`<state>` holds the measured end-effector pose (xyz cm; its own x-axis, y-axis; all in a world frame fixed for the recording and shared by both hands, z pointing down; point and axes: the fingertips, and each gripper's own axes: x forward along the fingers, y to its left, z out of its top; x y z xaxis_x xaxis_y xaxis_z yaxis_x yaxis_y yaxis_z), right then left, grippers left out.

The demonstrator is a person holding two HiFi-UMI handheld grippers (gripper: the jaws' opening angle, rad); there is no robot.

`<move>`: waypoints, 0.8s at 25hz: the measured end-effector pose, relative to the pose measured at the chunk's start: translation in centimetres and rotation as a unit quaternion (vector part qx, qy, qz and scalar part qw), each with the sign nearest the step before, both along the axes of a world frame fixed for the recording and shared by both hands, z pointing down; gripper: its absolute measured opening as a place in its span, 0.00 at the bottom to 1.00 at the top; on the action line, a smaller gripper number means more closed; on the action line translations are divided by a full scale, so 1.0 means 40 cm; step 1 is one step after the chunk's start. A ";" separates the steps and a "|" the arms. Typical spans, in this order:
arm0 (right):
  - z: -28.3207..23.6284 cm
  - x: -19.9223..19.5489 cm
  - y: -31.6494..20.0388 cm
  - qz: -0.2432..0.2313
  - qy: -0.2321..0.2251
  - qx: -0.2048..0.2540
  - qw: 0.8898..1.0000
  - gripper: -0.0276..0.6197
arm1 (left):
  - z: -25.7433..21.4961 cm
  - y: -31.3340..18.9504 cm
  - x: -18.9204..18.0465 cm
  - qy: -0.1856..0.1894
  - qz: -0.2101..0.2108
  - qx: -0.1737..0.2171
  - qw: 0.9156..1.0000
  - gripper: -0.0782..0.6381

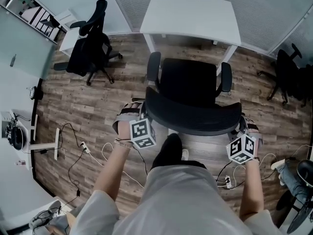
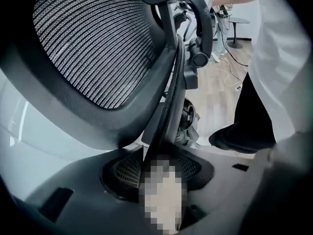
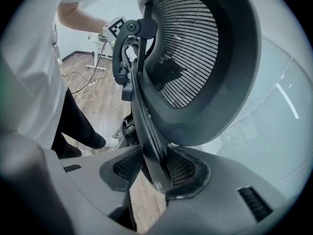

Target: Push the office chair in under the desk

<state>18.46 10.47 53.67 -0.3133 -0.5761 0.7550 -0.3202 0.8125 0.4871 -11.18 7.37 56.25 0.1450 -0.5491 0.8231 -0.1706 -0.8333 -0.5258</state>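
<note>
A black mesh office chair (image 1: 188,84) stands on the wood floor facing the white desk (image 1: 193,13), its seat just short of the desk's front edge. I stand behind its curved backrest (image 1: 195,116). My left gripper (image 1: 138,114) is shut on the backrest's left edge (image 2: 168,106), which runs down between its pads in the left gripper view. My right gripper (image 1: 241,125) is shut on the right edge (image 3: 146,131), where the rim sits between the two ribbed pads (image 3: 183,170). Armrests (image 1: 153,65) stick out on both sides.
Another black chair (image 1: 90,45) stands at the back left, and a third (image 1: 288,77) at the right. Cables and a power strip (image 1: 83,146) lie on the floor at the left near a white stand (image 1: 44,146). My foot (image 1: 171,148) is right behind the chair.
</note>
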 end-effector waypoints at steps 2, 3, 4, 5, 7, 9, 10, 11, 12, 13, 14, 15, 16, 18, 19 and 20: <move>0.000 0.002 -0.019 -0.001 0.000 0.001 1.000 0.29 | 0.004 -0.011 0.001 0.002 -0.002 -0.004 1.000 0.37; 0.000 0.003 -0.027 0.000 0.001 0.000 1.000 0.29 | 0.008 -0.017 0.001 0.002 -0.001 -0.006 1.000 0.37; -0.001 0.003 -0.035 0.001 0.002 -0.001 1.000 0.29 | 0.009 -0.023 -0.001 0.001 0.000 -0.006 1.000 0.37; -0.003 0.002 -0.042 0.001 0.002 -0.002 1.000 0.29 | 0.010 -0.029 -0.003 0.000 0.001 -0.007 1.000 0.37; -0.004 0.003 -0.051 0.001 0.001 -0.003 1.000 0.29 | 0.010 -0.039 -0.003 0.001 0.003 -0.010 1.000 0.37; -0.004 0.006 -0.062 0.002 -0.001 -0.003 1.000 0.29 | 0.008 -0.053 0.000 0.002 0.006 -0.011 1.000 0.37; -0.004 0.006 -0.069 0.004 -0.001 -0.003 1.000 0.29 | 0.006 -0.062 0.002 0.002 0.007 -0.011 1.000 0.38; -0.004 0.006 -0.076 0.005 -0.001 -0.004 1.000 0.29 | 0.004 -0.071 0.002 0.002 0.008 -0.011 1.000 0.37; -0.004 0.004 -0.084 0.006 -0.001 -0.005 1.000 0.29 | 0.005 -0.080 0.001 0.002 0.010 -0.010 1.000 0.37; -0.004 0.002 -0.090 0.007 0.000 -0.006 1.000 0.29 | 0.007 -0.088 -0.002 0.001 0.011 -0.010 1.000 0.37; -0.002 0.000 -0.097 0.007 0.000 -0.006 1.000 0.29 | 0.007 -0.096 -0.005 0.000 0.011 -0.009 1.000 0.37; 0.000 -0.001 -0.104 0.008 0.001 -0.006 1.000 0.29 | 0.006 -0.103 -0.006 0.001 0.010 -0.008 1.000 0.37; 0.000 -0.001 -0.111 0.010 0.001 -0.005 1.000 0.29 | 0.004 -0.111 -0.006 0.002 0.010 -0.009 1.000 0.37; -0.001 -0.002 -0.126 0.013 0.003 -0.006 1.000 0.29 | 0.004 -0.125 -0.006 0.003 0.010 -0.012 1.000 0.37; -0.001 -0.002 -0.133 0.014 0.004 -0.007 1.000 0.29 | 0.006 -0.131 -0.007 0.003 0.011 -0.012 1.000 0.37; -0.002 -0.003 -0.139 0.014 0.004 -0.008 1.000 0.29 | 0.008 -0.137 -0.009 0.002 0.012 -0.010 1.000 0.37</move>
